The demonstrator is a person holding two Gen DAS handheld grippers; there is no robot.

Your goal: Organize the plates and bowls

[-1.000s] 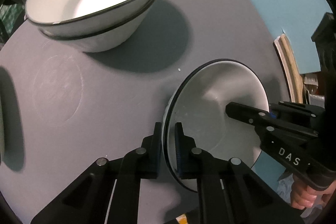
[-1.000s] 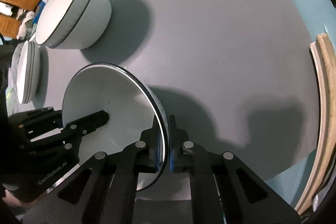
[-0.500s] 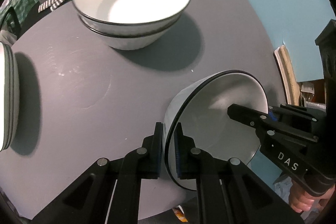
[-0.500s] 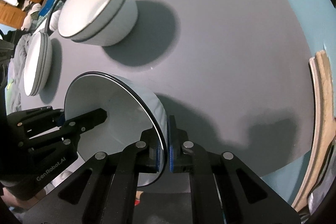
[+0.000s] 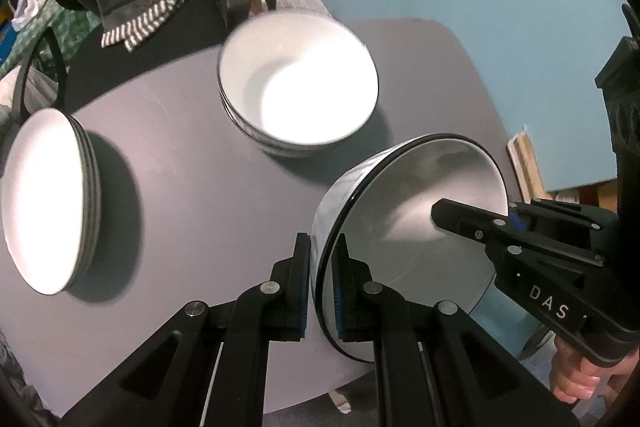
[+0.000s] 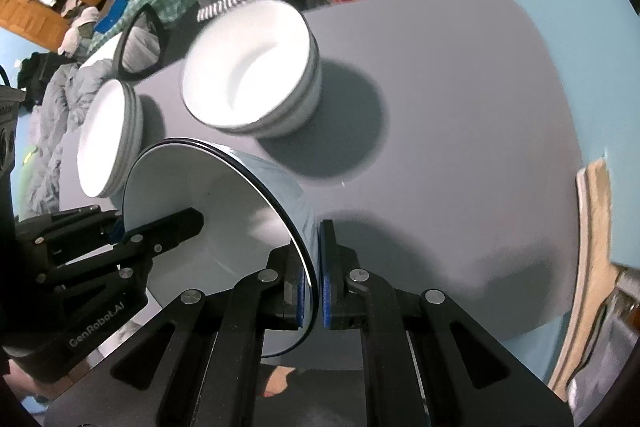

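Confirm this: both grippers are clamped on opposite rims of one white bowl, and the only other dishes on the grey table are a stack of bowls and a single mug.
Wrong only about the mug. The left wrist view shows a stack of plates there, beside the stack of bowls on the grey table. Otherwise right: left gripper and right gripper each pinch the held bowl's rim.

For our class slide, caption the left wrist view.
Both grippers, left and right, hold a bowl by opposite rims above the table, near stacked bowls.
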